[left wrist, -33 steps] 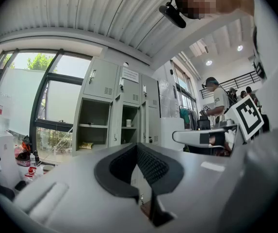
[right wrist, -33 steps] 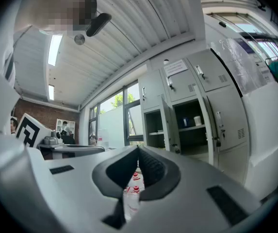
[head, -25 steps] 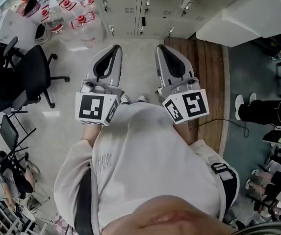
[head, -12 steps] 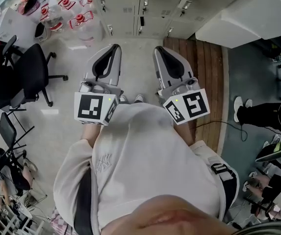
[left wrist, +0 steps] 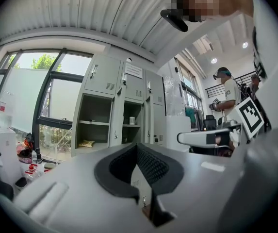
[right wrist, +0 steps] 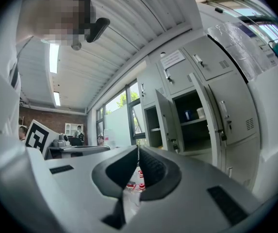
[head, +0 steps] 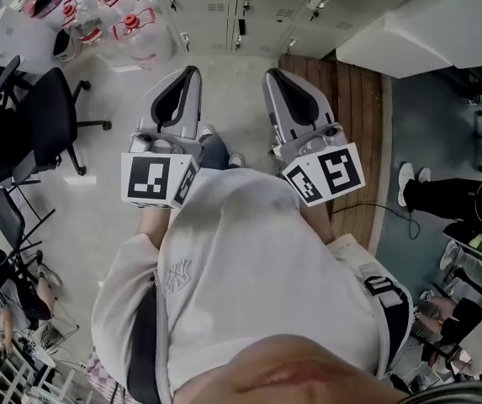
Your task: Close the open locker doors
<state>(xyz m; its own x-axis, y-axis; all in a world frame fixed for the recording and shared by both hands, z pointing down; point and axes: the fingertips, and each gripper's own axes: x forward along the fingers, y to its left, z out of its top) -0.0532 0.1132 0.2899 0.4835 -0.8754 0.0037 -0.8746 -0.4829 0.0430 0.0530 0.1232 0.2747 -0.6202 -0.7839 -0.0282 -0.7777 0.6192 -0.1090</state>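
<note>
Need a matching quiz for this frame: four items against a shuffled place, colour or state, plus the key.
Items:
1. left gripper
2. office chair
3. wooden floor strip
4. white cup

Descriptions:
A. on a shelf inside an open locker
B. black, at the left of the head view
C. jaws together, nothing between them
D. brown, at the right of the head view

Pairs: 1-C, 2-B, 3-D, 4-A

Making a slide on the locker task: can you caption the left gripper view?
Left gripper, jaws shut on nothing, pointed at grey lockers with two compartments open.
</note>
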